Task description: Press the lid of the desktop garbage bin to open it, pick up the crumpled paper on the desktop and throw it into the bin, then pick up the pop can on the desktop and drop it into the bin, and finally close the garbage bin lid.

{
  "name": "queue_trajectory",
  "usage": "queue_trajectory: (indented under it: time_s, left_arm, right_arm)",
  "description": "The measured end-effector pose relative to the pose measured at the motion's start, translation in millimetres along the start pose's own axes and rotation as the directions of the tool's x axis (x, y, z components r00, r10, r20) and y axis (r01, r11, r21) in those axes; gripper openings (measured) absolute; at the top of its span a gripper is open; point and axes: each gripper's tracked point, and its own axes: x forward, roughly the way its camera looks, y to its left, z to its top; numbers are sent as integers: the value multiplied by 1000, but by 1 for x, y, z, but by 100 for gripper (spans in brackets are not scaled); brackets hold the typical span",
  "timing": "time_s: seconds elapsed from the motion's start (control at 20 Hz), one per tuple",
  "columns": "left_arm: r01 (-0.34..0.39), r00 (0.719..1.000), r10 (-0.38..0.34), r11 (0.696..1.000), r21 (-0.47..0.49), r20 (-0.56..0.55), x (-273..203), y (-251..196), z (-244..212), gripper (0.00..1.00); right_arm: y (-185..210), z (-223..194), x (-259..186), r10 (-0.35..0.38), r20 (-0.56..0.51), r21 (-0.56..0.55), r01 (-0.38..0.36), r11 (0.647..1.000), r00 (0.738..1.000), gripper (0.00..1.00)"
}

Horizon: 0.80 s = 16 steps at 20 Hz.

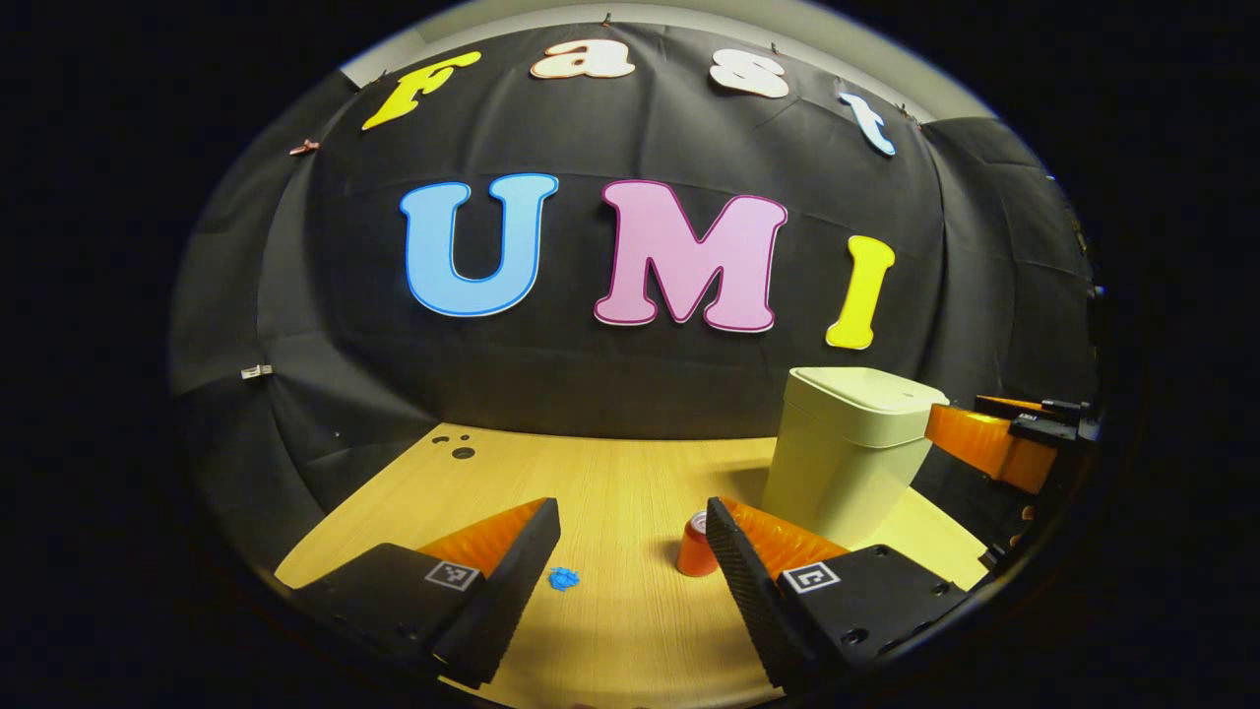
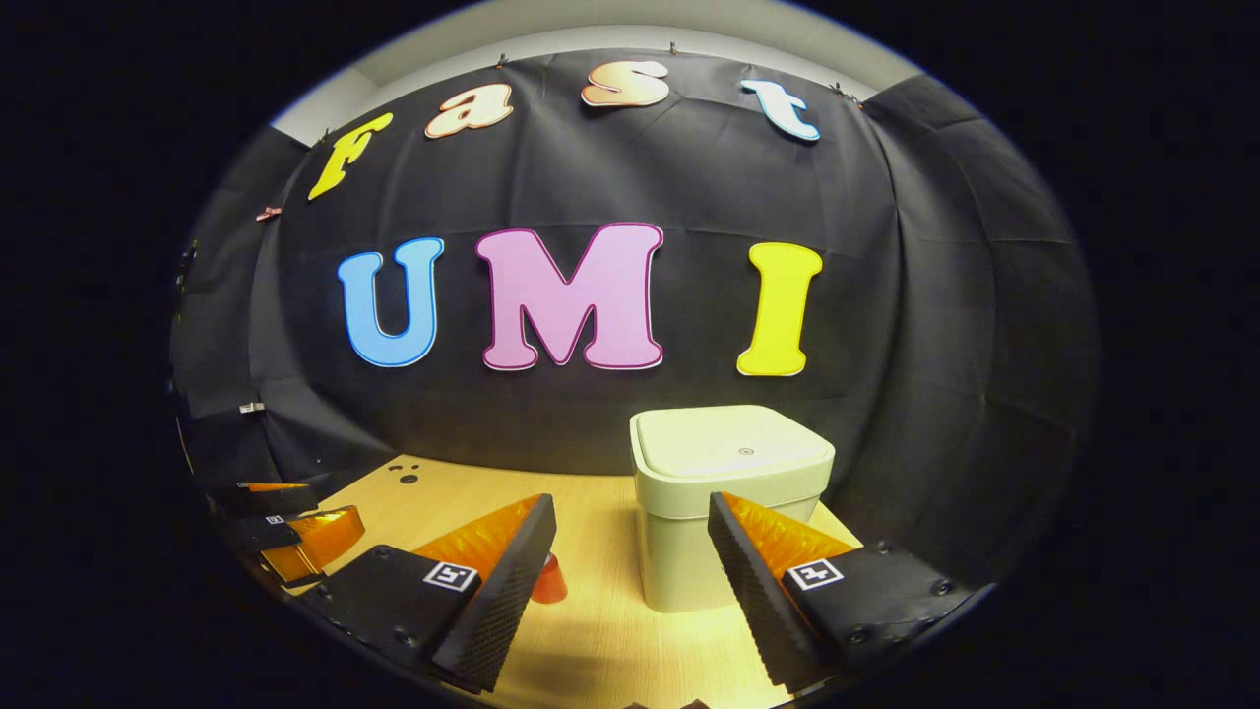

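While my left claw (image 1: 633, 566) hangs wide over the table (image 1: 630, 473) in the left gripper view, with crumpled paper (image 1: 563, 578) at six o'clock, pop can (image 1: 696, 549) at five and shut-lidded bin (image 1: 847, 448) at four, my right claw (image 2: 632, 561), equally wide, faces that bin (image 2: 728, 492) at six in the right gripper view.

We look from the left gripper view low over the table (image 1: 610, 473), facing the wall, bin (image 1: 847, 453) off to the right. From the right gripper view we face the bin (image 2: 728, 492) near and centred. We share bin, can (image 1: 697, 547) and table.
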Motion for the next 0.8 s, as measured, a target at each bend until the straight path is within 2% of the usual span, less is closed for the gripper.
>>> queue_trajectory:
  time_s: [0.2,0.8]
  left_arm:
    - [-11,1000,11,1000,-2,0,7,-1,-2,96]
    - [-14,1000,14,1000,-11,3,27,-4,-3,96]
  right_arm:
    - [3,-1,5,28,1,-18,-28,999,1000,98]
    - [2,1,18,45,-7,-35,-45,998,999,98]
